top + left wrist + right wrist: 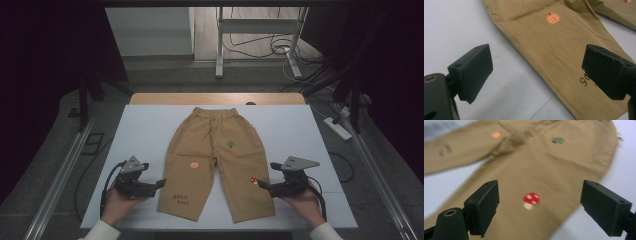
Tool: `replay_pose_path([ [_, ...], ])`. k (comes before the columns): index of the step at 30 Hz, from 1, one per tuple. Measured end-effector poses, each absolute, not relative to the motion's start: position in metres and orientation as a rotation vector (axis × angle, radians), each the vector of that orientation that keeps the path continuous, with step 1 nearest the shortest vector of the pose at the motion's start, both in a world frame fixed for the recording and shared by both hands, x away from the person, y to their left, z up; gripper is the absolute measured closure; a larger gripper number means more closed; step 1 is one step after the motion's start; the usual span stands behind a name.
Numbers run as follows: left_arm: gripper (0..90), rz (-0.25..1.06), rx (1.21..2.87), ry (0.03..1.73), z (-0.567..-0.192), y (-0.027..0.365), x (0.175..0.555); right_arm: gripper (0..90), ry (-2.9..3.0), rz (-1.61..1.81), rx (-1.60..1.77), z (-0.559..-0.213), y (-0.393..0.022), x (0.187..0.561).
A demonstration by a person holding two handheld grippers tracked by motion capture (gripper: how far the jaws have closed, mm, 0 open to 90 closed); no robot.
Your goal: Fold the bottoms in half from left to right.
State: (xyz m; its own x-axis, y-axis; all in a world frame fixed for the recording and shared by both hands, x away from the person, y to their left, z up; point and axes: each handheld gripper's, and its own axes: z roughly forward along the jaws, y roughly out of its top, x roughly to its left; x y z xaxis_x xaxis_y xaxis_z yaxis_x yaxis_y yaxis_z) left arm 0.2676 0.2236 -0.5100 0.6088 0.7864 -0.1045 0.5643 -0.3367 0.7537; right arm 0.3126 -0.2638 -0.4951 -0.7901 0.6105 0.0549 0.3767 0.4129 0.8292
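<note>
While both tongs gape, trousers (216, 160) lie waistband away, lengthwise.

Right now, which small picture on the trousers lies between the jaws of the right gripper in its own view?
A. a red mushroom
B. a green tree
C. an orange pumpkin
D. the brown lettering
A: in the right gripper view the red mushroom on the trousers sits between the two open jaws of the right gripper, while the green tree lies farther up.
</note>
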Motion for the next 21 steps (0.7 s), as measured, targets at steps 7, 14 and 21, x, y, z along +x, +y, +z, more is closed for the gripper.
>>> replay_pose_path([
  [7, 9.8, 0.355, 2.045, 1.056, -0.509, 0.223, 0.267, 15.8, 2.415, 1.321, 0.837, -0.491, -0.254, 0.311],
  [14, 9.7, 0.345, 2.045, 1.06, -0.51, 0.223, 0.269, 15.8, 2.437, 1.329, 0.821, -0.492, -0.247, 0.311],
  [21, 9.7, 0.342, 2.045, 1.062, -0.51, 0.222, 0.27, 15.8, 2.455, 1.322, 0.804, -0.494, -0.236, 0.311],
])
